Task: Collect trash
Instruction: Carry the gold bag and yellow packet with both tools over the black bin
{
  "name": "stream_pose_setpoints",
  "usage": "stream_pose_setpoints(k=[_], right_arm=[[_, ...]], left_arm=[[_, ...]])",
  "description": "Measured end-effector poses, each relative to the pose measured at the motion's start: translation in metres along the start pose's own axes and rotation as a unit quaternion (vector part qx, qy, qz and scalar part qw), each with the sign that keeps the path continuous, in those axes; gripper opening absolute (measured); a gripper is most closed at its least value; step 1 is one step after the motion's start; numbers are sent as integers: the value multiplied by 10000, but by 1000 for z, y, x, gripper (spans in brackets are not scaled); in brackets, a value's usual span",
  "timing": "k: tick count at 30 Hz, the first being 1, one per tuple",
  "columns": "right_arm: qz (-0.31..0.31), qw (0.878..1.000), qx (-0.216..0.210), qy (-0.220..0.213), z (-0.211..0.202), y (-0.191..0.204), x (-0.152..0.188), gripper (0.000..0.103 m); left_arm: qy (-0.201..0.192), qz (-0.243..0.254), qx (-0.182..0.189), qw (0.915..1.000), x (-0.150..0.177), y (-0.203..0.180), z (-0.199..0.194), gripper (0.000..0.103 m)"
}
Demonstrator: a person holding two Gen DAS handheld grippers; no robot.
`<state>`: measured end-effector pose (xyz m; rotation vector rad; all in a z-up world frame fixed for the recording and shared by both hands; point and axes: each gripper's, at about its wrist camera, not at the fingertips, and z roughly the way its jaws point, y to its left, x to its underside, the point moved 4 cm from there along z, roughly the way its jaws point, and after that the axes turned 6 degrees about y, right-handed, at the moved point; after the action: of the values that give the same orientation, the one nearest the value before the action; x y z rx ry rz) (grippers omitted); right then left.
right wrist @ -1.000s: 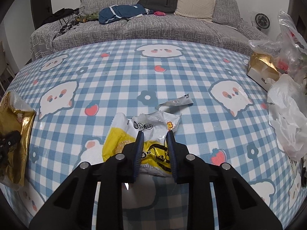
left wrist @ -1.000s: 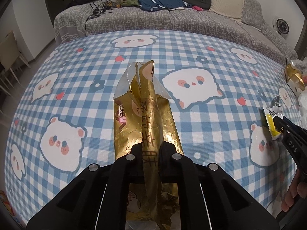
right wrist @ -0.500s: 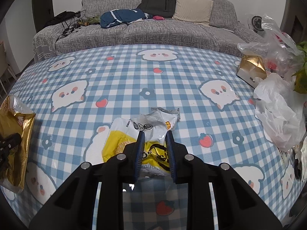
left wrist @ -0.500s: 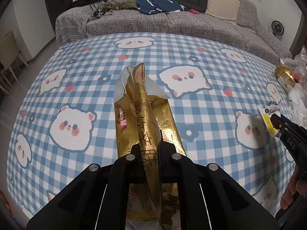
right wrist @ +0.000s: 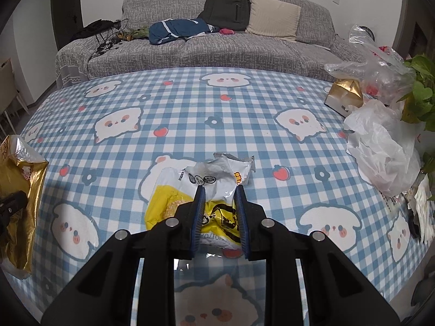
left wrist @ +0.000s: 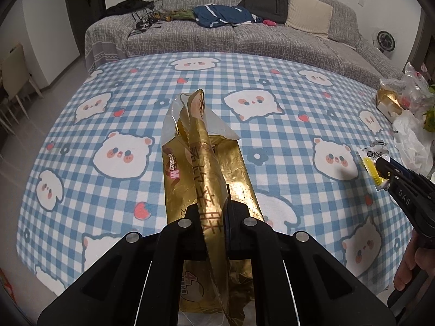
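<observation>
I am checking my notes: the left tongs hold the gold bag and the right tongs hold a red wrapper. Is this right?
Not quite: the wrapper in the right tongs is yellow and white, as the right wrist view shows. The left tongs do hold the gold bag.

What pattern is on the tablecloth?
The tablecloth has blue-and-white checks with cartoon animal faces, flowers and strawberries; the right wrist view shows it best.

One gold bag, one yellow wrapper, one backpack, one cushion, perhaps two plastic bags.
</observation>
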<state>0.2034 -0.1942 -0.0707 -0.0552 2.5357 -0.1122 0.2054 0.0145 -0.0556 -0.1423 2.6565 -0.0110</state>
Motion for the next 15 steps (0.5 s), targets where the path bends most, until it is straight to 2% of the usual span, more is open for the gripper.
stream_pose_setpoints(k=[15], right_arm=[[-45,9998,-155,-91,-52,-12,50,22]], left_arm=[[-69,33,88,9999,56,-15,-39,6]])
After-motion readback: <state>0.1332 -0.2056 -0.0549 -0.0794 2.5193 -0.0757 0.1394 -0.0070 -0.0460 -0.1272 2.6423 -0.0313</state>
